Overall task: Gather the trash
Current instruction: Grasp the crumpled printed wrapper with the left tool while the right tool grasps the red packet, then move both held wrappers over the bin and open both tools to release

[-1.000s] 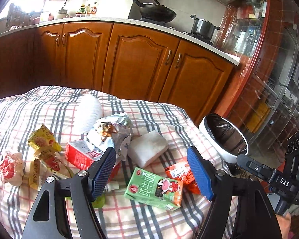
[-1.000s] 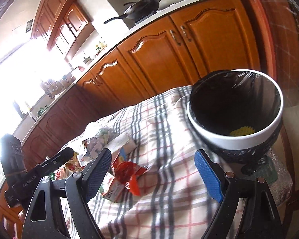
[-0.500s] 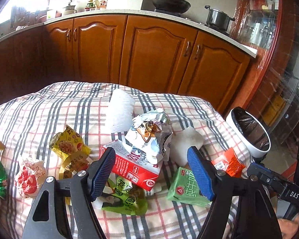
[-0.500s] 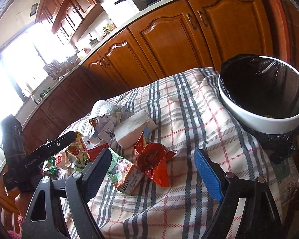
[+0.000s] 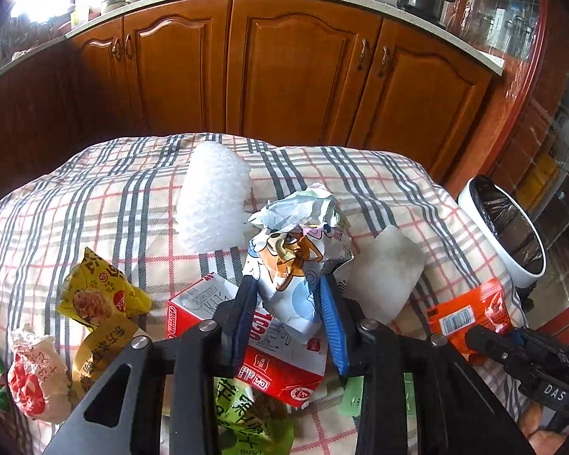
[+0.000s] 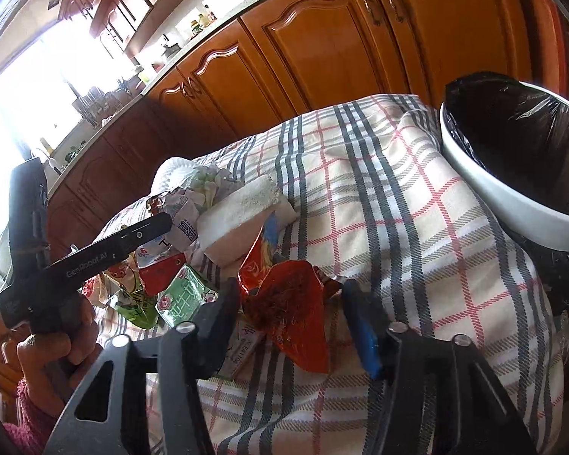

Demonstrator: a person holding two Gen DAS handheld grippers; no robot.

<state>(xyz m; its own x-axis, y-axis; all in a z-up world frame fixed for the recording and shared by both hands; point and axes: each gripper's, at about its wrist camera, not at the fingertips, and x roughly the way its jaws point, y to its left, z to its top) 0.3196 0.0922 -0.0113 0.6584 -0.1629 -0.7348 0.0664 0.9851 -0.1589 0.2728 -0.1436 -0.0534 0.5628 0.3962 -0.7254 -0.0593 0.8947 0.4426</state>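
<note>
Here crinkled glossy wrapper fills left hand-held gripper.

The left gripper is covering much of the red carton — the green packet is running off the bottom edge. The trash bin is being cut by the right edge — its contents lying in shadow.

Crumpled cartoon-printed wrapper atop red carton, on checked cloth.

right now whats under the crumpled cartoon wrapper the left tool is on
A red and white carton lies under the wrapper, with green packets below that. The left tool covers the rest.
</note>
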